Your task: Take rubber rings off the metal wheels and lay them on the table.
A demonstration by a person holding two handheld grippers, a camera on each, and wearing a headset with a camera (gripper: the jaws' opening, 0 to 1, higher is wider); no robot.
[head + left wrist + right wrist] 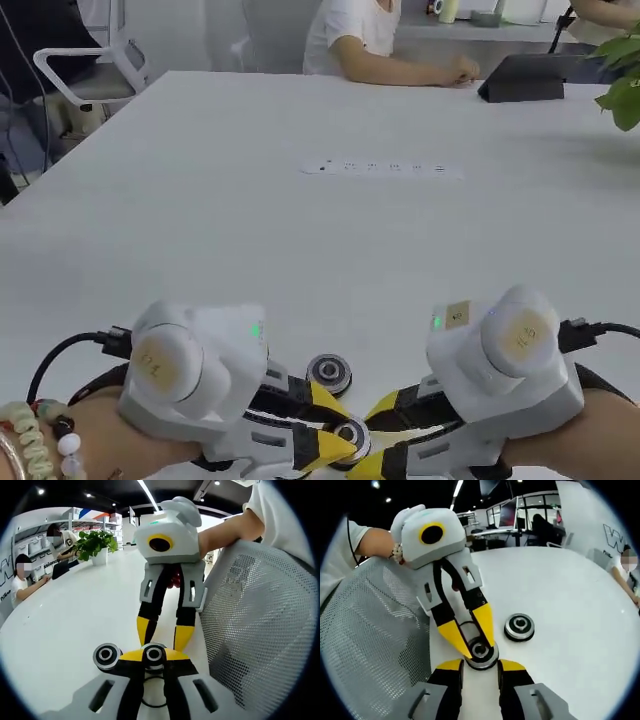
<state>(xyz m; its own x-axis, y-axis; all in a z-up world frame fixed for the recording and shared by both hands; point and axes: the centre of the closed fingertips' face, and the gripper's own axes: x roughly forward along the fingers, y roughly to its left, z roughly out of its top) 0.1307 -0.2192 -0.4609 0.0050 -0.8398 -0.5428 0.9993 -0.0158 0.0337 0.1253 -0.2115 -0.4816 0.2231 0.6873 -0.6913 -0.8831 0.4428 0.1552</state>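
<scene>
A metal wheel (349, 434) lies near the table's front edge, with both grippers meeting on it. My right gripper (481, 666) has a jaw on each side of this wheel (481, 651) and looks shut on it. My left gripper (472, 642) comes in from the opposite side, its yellow tips pinched together at the wheel's rim. A thin black rubber ring (156, 700) loops back between the left jaws (466, 624). A second wheel (329, 372), with its ring on, lies free just beyond (106, 655) (519, 626).
The white table (300, 250) stretches far ahead, with a flush socket strip (380, 167) in its middle. A person (370, 40) sits at the far side beside a black device (525, 80). A mesh chair back (260, 630) is close behind the grippers.
</scene>
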